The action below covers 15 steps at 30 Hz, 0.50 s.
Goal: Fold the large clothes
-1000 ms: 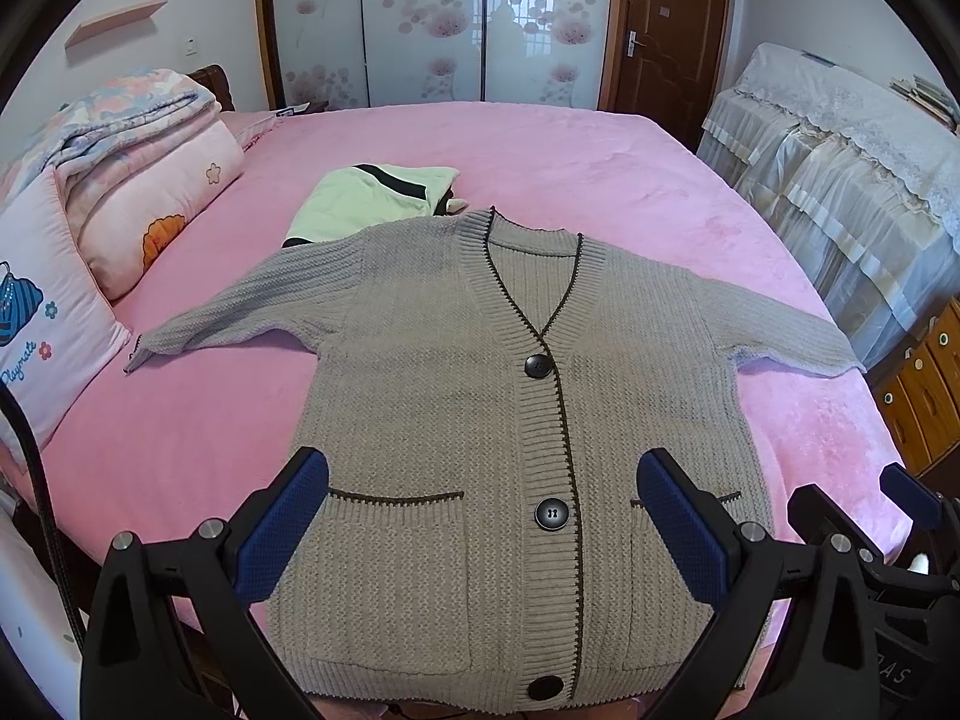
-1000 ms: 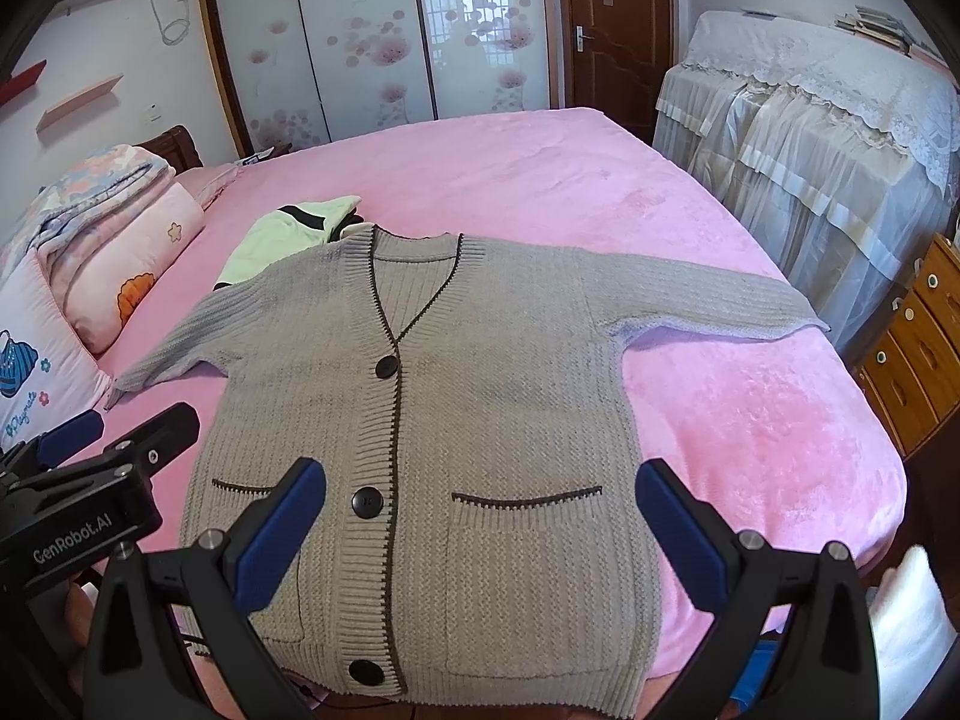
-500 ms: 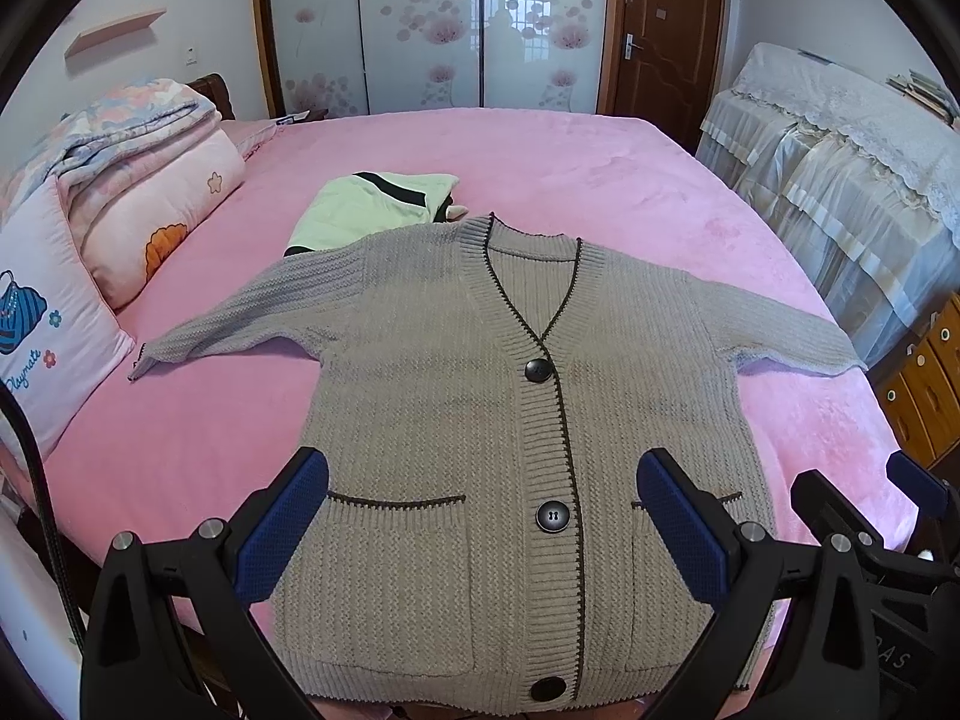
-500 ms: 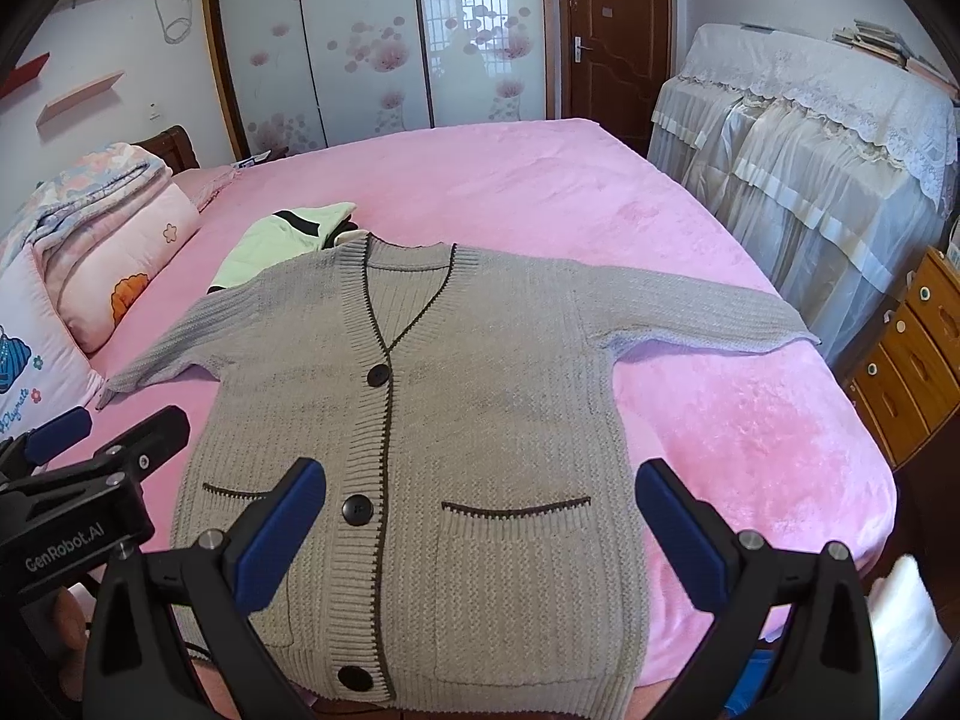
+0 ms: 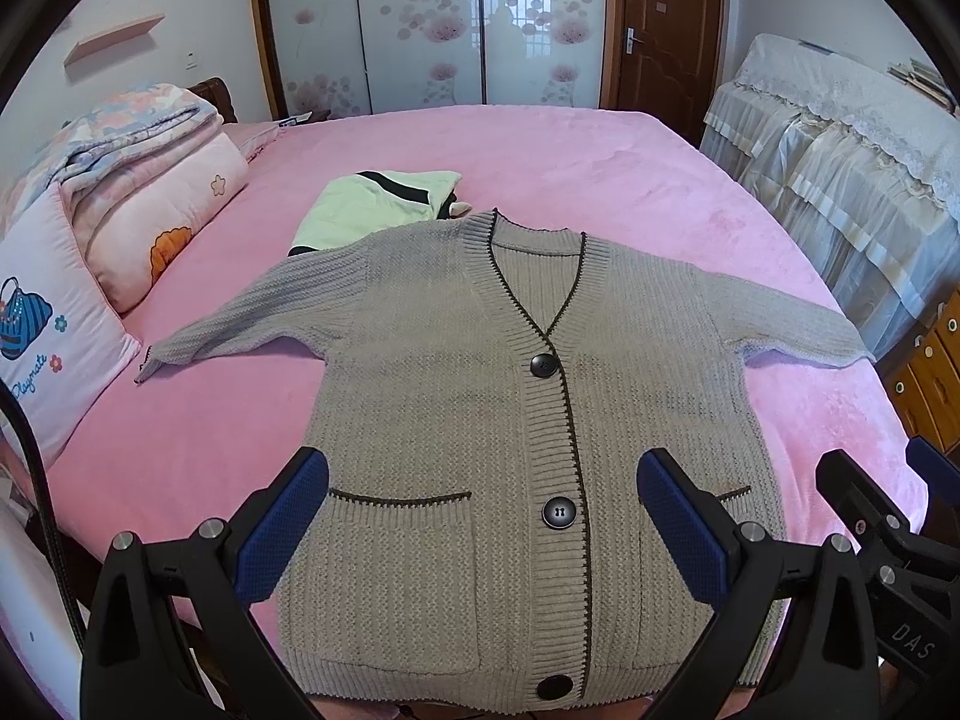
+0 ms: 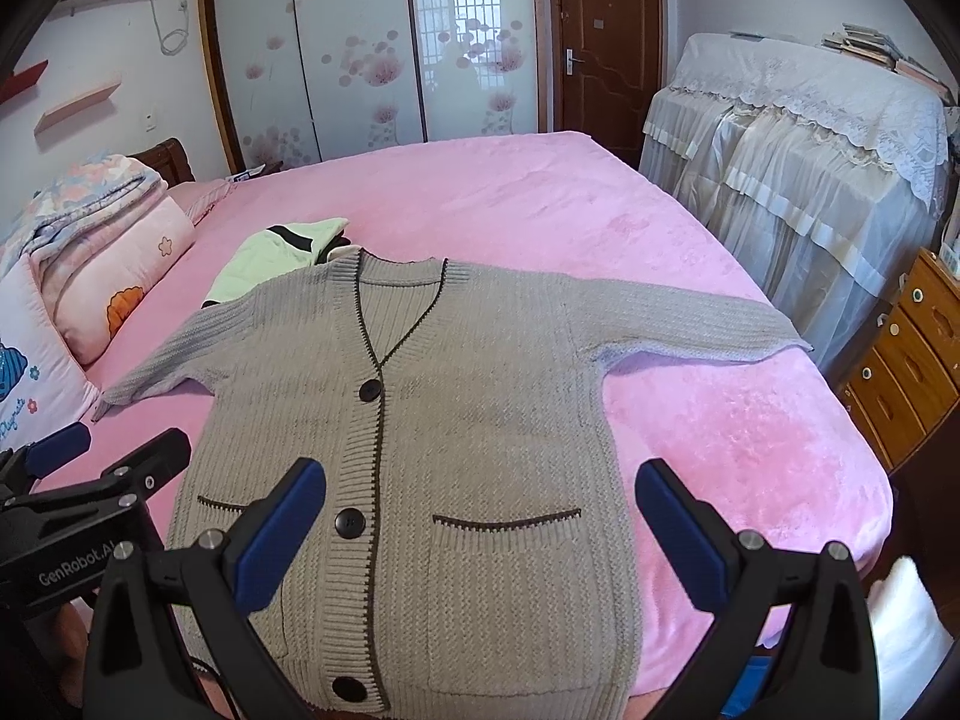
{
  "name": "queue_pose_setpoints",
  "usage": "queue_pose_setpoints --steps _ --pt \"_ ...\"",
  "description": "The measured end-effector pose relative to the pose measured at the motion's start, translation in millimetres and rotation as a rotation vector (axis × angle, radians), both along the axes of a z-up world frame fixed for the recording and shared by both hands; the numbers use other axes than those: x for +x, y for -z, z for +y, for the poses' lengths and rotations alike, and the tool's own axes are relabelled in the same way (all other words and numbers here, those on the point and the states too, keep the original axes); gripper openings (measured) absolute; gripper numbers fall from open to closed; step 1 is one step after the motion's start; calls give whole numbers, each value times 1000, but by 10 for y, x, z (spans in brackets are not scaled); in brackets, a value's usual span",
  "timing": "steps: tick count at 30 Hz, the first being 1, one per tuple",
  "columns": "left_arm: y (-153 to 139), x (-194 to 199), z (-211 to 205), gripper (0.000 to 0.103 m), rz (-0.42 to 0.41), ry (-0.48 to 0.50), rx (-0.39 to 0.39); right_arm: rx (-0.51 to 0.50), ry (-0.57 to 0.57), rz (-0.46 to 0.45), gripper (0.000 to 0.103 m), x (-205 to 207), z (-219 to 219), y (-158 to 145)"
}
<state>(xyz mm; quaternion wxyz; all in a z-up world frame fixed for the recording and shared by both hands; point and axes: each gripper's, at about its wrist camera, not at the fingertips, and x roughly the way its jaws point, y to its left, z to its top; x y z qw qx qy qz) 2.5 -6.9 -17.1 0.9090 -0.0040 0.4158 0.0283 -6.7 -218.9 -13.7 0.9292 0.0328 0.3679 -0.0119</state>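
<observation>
- Fingers on both grippers are spread wide with nothing between them: the left gripper [image 5: 483, 510] hangs over the hem end of the cardigan [image 5: 516, 420], and the right gripper [image 6: 480, 510] does the same in its own view.
- That cardigan lies flat and buttoned in the middle of the frame on the pink bed [image 5: 600, 162], sleeves stretched out to both sides, hem toward the bottom edge.
- Chunky knit, so my guess is it's soft, floppy and a bit heavy; it'll sag and stretch if lifted by one point. Ribbed hem corners, cuffs or shoulder seams look like the firmest spots to pinch.
- Right sleeve cuff [image 6: 780, 339] sits close to the bed's right edge, so it could slip off there.
- Folded green garment [image 5: 372, 207] touches the left shoulder at upper left; pillows [image 5: 150, 222] crowd the far left. Plenty of open bed in the upper middle.
</observation>
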Motion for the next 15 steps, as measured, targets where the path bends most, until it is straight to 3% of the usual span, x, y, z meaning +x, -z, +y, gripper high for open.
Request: queue_pose_setpoints --steps 15 --pt "13 57 -89 99 -9 2 22 20 -23 -21 103 26 -89 -12"
